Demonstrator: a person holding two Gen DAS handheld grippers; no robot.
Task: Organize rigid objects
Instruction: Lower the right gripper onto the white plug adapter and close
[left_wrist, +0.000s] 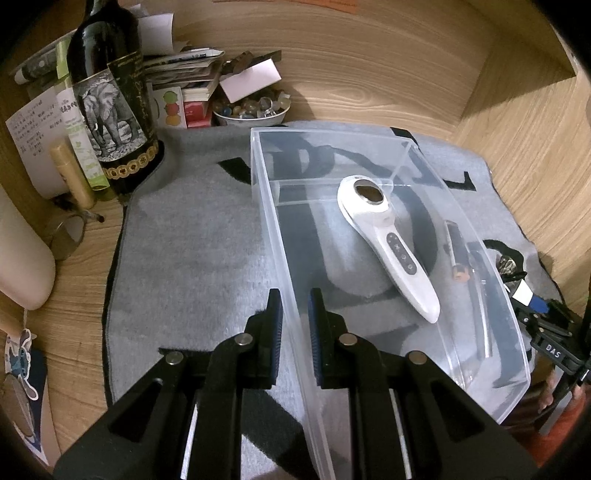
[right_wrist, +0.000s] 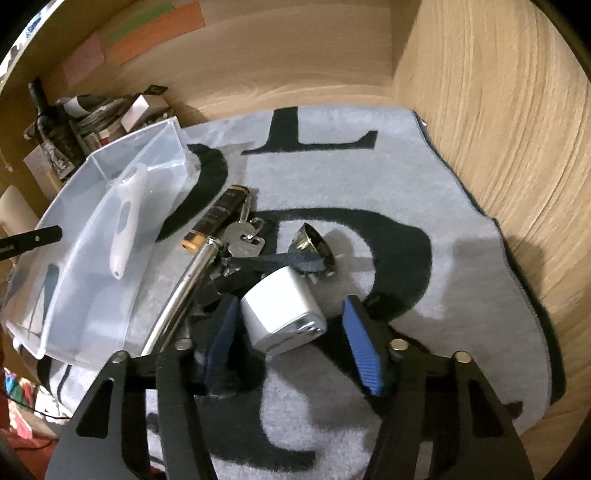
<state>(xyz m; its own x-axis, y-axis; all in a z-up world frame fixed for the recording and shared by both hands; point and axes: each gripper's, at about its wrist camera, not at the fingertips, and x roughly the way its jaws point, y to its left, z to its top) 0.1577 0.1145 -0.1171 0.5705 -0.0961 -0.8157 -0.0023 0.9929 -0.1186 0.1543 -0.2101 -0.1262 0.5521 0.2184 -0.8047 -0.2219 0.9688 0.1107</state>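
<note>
My left gripper (left_wrist: 295, 317) sits nearest, its pads set narrowly either side of the near wall of the clear plastic bin (left_wrist: 273, 221); whether they press the wall I cannot tell. Inside the bin lies a white handheld device with a row of dark buttons (left_wrist: 388, 243), head toward the far end, flat on the floor of the bin.

My right gripper (right_wrist: 291, 332) stands wide, blue pads either side of a white rounded-block adapter (right_wrist: 280, 314) on the grey mat with large black letters (right_wrist: 461, 295); the left pad is just beside it, the right pad apart. Just past the adapter lies a dark blue strap (right_wrist: 273, 262), with a bunch of silver keys (right_wrist: 243, 240) and a dark ring-shaped metal piece (right_wrist: 314, 243) behind it. A curved chrome rod (right_wrist: 184, 284) runs along the bin's outer wall, and a dark cylinder with an orange end (right_wrist: 214, 221) lies beyond it.

Farther back in the left view, a dark bottle with an elephant label (left_wrist: 110, 103) stands at the mat's corner, beside a white bowl of small stones (left_wrist: 251, 110).
</note>
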